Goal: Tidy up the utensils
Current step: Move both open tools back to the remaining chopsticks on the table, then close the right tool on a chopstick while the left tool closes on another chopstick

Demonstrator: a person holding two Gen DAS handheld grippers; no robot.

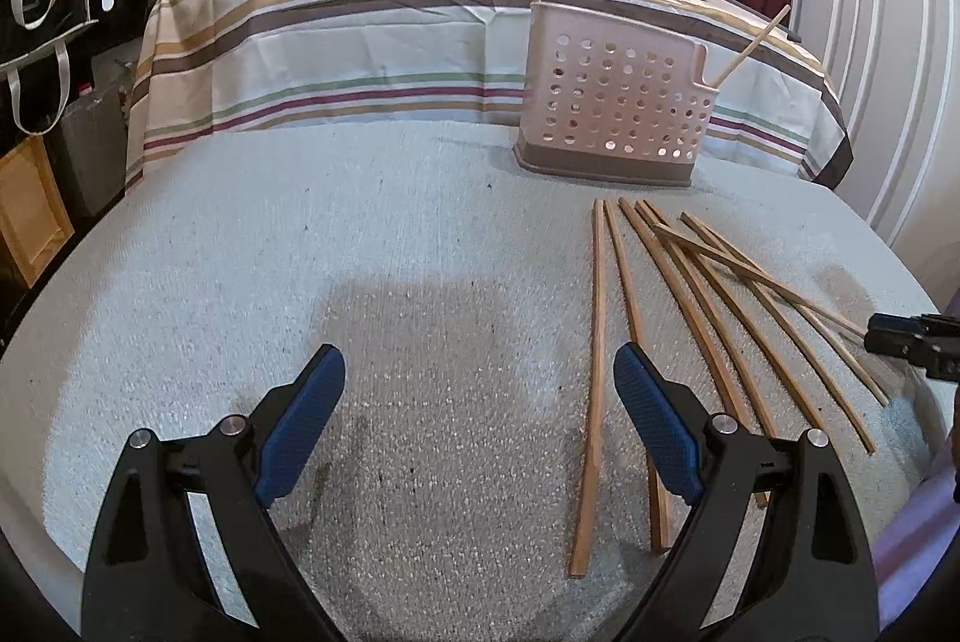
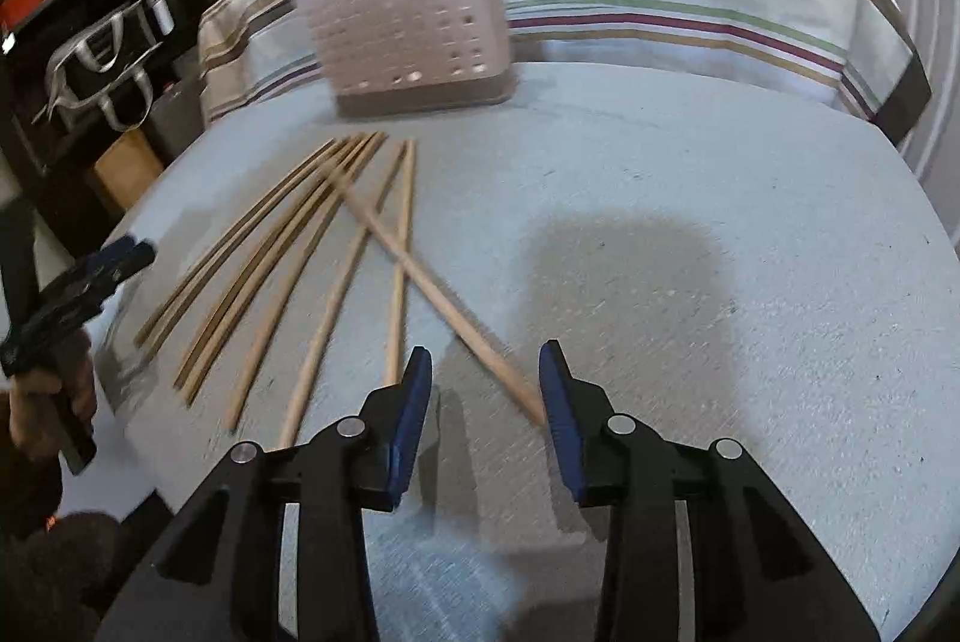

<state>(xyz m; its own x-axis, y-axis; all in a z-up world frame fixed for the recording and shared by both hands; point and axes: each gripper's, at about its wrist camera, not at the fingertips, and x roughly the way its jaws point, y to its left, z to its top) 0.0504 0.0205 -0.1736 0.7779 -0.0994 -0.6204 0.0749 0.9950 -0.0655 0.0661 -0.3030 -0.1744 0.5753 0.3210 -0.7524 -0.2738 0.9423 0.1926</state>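
The right gripper [image 2: 485, 390] is spread, with the crossed chopstick [image 2: 444, 306] ending at its right pad. The left gripper [image 1: 480, 390] is spread and empty. Loose chopsticks [image 1: 678, 318] fan toward one o'clock, and the perforated utensil holder [image 1: 612, 96] stands beyond. Closing off-centre would likely roll the stick away.
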